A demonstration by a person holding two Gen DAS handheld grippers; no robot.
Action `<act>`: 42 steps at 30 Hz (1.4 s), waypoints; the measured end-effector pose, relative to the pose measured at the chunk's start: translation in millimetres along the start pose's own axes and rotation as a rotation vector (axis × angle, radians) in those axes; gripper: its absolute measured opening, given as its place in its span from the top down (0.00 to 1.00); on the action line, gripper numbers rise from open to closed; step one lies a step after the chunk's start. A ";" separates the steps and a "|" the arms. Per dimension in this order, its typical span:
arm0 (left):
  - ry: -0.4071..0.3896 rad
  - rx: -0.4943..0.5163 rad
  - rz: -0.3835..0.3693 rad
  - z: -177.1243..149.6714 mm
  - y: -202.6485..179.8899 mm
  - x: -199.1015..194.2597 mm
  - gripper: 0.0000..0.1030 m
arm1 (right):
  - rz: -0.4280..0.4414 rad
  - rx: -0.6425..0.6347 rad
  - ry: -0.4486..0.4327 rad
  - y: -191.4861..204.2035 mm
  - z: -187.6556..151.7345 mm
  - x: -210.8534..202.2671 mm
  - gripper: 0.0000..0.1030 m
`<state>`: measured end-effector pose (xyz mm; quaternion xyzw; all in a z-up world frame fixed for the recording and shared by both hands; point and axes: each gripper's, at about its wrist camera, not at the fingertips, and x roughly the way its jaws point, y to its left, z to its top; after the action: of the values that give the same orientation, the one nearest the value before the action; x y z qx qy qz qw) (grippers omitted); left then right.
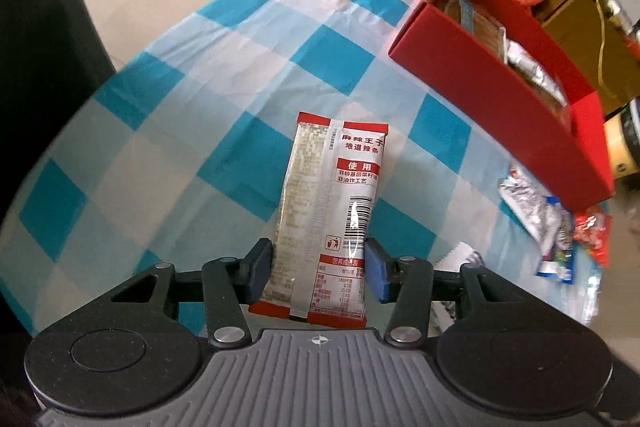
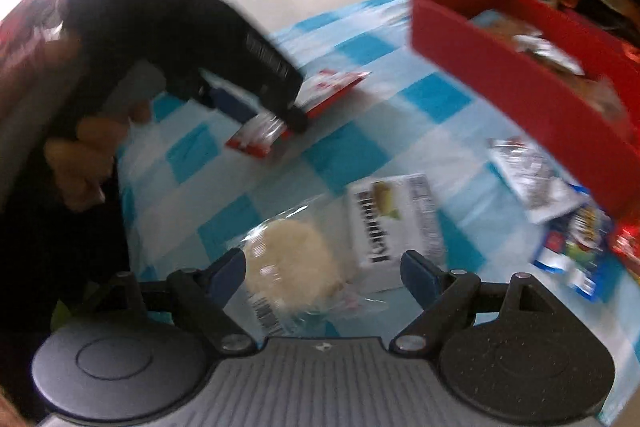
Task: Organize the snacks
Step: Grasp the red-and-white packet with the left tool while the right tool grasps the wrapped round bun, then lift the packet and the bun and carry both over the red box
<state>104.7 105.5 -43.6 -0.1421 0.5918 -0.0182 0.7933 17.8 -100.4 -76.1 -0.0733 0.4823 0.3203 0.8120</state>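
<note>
Red-edged snack packet (image 1: 330, 215) clamped in left tool (image 1: 319, 263) (lengthwise); right tool (image 2: 322, 273) apart.

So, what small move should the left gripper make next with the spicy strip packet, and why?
Probably lift the spicy strip packet off the checked cloth and carry it toward the red box. The left gripper has its pads against both sides of the packet, and the box, already holding other snacks, stands open to the right.
</note>
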 end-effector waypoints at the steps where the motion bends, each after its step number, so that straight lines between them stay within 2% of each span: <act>1: 0.004 -0.008 -0.017 0.3 3.1 -0.9 0.45 | 0.012 -0.006 0.012 1.9 0.7 5.8 0.18; 8: 0.019 0.026 -0.010 -0.2 7.8 3.1 0.45 | 0.056 -0.084 0.085 22.4 5.4 42.3 0.17; 10: 0.021 0.058 0.039 -2.3 5.0 9.2 0.44 | 0.052 -0.096 0.094 25.1 2.3 51.0 0.06; 13: 0.000 0.124 0.089 -6.0 -1.6 13.2 0.39 | 0.044 -0.106 0.092 31.8 -2.0 53.7 0.00; 15: -0.010 0.171 0.136 -9.8 -6.6 16.4 0.28 | 0.040 -0.115 0.074 33.7 -6.4 54.6 0.00; 17: -0.024 0.208 0.165 -13.6 -10.2 19.2 0.26 | 0.032 -0.121 0.067 34.8 -8.9 55.0 0.00; 19: -0.036 0.247 0.192 -17.5 -14.7 22.1 0.18 | 0.030 -0.132 0.066 35.1 -11.6 54.3 0.00; 20: -0.053 0.259 0.233 -20.0 -15.7 24.5 0.04 | 0.027 -0.135 0.073 36.1 -11.3 53.2 0.00; 21: -0.064 0.265 0.276 -21.1 -14.5 27.6 0.00 | 0.024 -0.122 0.072 35.6 -11.4 52.7 0.00; 22: -0.057 0.256 0.257 -19.7 -10.6 28.5 0.00 | 0.022 -0.103 0.070 35.2 -9.7 50.6 0.03; 24: -0.023 0.188 0.204 -14.2 2.1 28.5 0.04 | -0.018 -0.086 0.065 34.3 -8.1 47.0 0.21; 25: -0.029 0.191 0.210 -13.9 3.3 26.0 0.06 | -0.039 -0.078 0.063 32.0 -6.7 44.8 0.38; 26: -0.032 0.205 0.205 -15.2 2.1 23.3 0.13 | -0.048 -0.051 0.059 27.5 -5.8 40.1 0.42; 27: -0.036 0.215 0.196 -16.8 -0.4 20.4 0.22 | -0.029 0.007 0.056 19.8 -5.8 36.0 0.43; 28: -0.038 0.232 0.192 -18.3 -3.6 17.7 0.26 | -0.024 0.043 0.057 14.2 -5.9 34.2 0.43; 29: -0.039 0.244 0.182 -19.5 -6.6 16.0 0.36 | -0.041 0.063 0.052 11.7 -7.2 31.6 0.43; 31: -0.029 0.229 0.167 -19.5 -8.2 14.7 0.38 | -0.085 0.068 0.035 11.9 -9.3 25.0 0.43; 33: -0.025 0.218 0.155 -18.4 -9.3 13.8 0.42 | -0.071 0.111 0.002 10.5 -9.8 13.3 0.43; 36: -0.007 0.166 0.083 -16.8 -7.7 7.2 0.43 | -0.072 0.164 -0.058 8.9 -9.9 -4.1 0.43; 42: -0.079 0.141 0.024 -12.2 -17.8 -17.5 0.44 | -0.107 0.263 -0.159 -6.9 -0.9 -31.0 0.43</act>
<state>90.4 89.3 -26.1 -0.0793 0.5588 -0.0450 0.8243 11.0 -120.1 -52.1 0.0334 0.4497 0.2154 0.8661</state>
